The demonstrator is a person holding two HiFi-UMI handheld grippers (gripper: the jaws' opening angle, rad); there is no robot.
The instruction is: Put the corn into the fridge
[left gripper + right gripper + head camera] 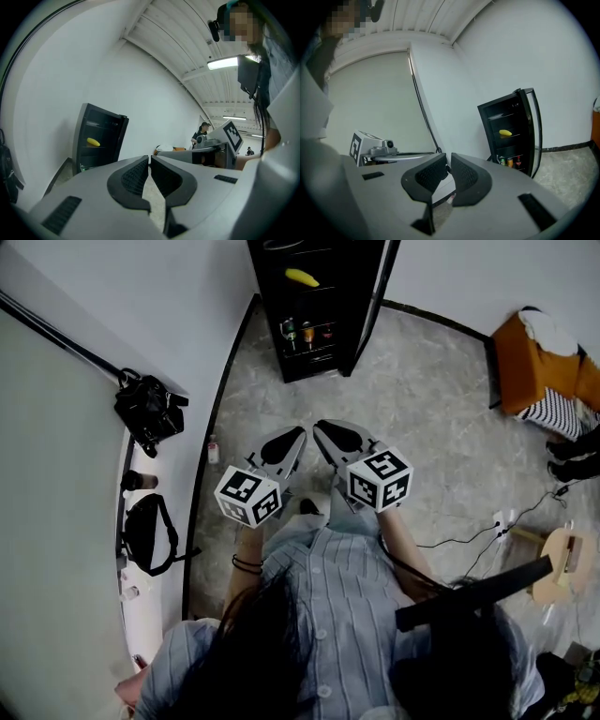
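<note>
- Overhead, a person in a striped shirt stands on a grey stone floor (422,399) with a two-jaw tool in each hand, both aimed at 12 o'clock toward an open black fridge (272,306).
- Left gripper (300,432): its own camera shows the two ribbed pads (133,176) brought together at the tips. Only a hairline slit runs between them and nothing is caught there.
- Right gripper (320,426): its jaws are likewise closed, the dark pads (426,176) meeting at the tips and gripping nothing.
- Held side by side, the two tools angle in so their tips sit near each other. Neither touches anything.
- The corn (301,277), a yellow cob, lies on an upper shelf inside the fridge, well apart from both grippers. It shows at about 10 o'clock from the jaws in the left gripper view (93,141) and at about 2 o'clock in the right gripper view (505,133).
- Bottles (307,333) stand on a lower shelf, below the corn.
- At 9 o'clock from the grippers, a black bag (148,412) rests on a white table (56,521) along the wall.
</note>
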